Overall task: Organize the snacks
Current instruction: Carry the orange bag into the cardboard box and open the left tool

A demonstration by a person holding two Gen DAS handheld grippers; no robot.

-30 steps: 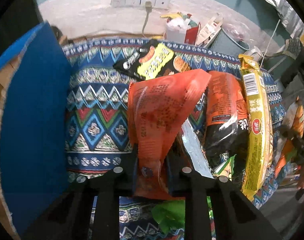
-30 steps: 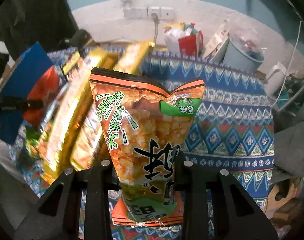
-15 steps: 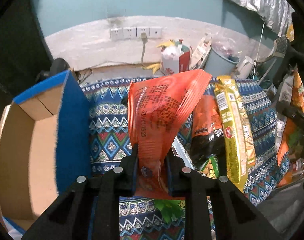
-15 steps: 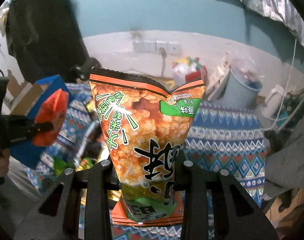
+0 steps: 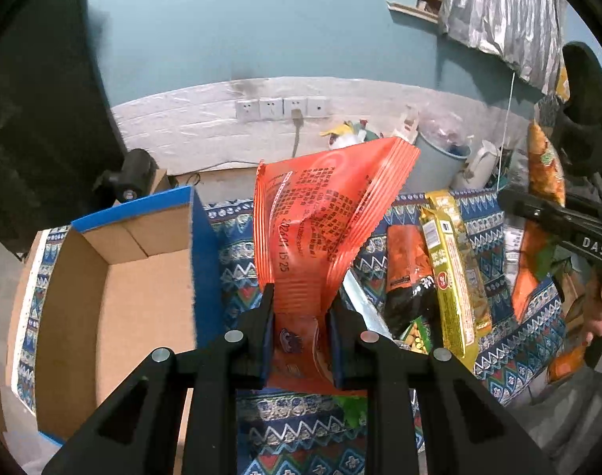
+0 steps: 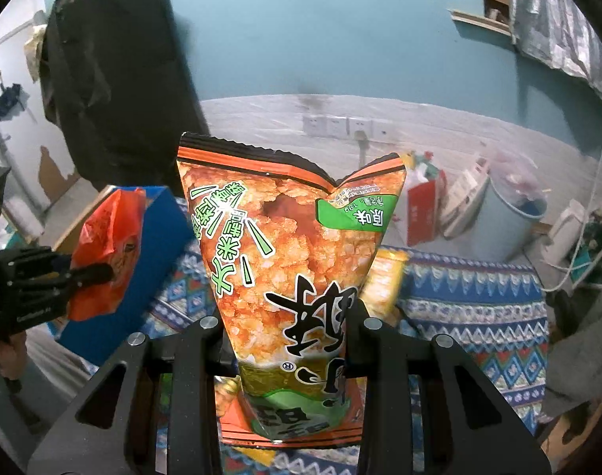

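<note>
My left gripper (image 5: 301, 308) is shut on an orange snack bag (image 5: 320, 213) and holds it above the patterned cloth, just right of an open cardboard box (image 5: 114, 277) with blue outer sides. My right gripper (image 6: 291, 332) is shut on an orange and green rice-cracker bag (image 6: 289, 245), held upright above the cloth. The left gripper with its orange bag (image 6: 107, 253) shows at the left of the right wrist view; the right gripper (image 5: 558, 225) and its bag (image 5: 538, 198) show at the right of the left wrist view.
Several snack packs lie on the cloth: a yellow pack (image 5: 455, 277), a black and orange pack (image 5: 407, 273). A blue bin (image 6: 514, 217), a white kettle (image 6: 566, 233) and a red and white bag (image 6: 423, 206) stand by the wall with sockets (image 5: 281, 107).
Both grippers have risen with their bags and tilted up, so more wall shows. The box's open inside has come into the left wrist view.
</note>
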